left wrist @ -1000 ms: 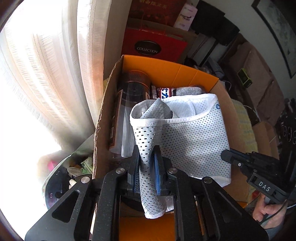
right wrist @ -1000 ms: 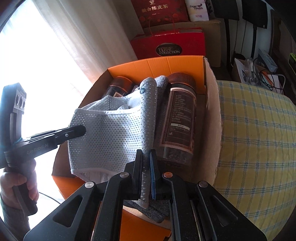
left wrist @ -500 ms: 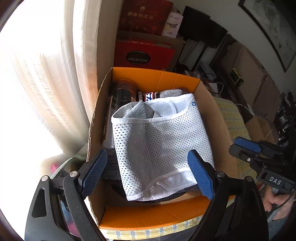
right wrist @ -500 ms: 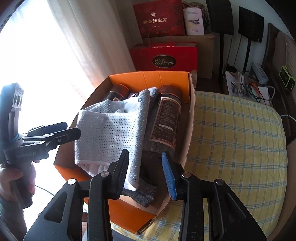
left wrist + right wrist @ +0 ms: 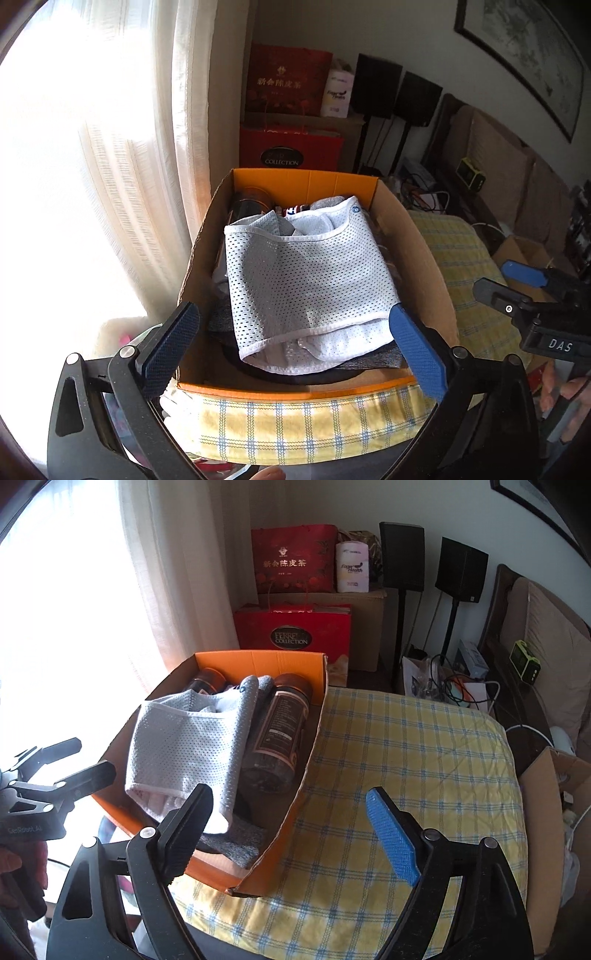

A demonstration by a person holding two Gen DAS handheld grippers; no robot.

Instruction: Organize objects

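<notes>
While both grippers hang above the near end of the cardboard box [image 5: 413, 236], their jaws are opening wide with nothing between them: the left gripper [image 5: 295, 343] frames the white mesh garment [image 5: 306, 280], the right gripper [image 5: 291, 823] straddles the box's near corner. The garment lies folded on top of grey cloth [image 5: 236, 842] inside the box, beside a dark jar [image 5: 280, 731] lying on its side. The box sits on a yellow checked bed [image 5: 406, 760].
</notes>
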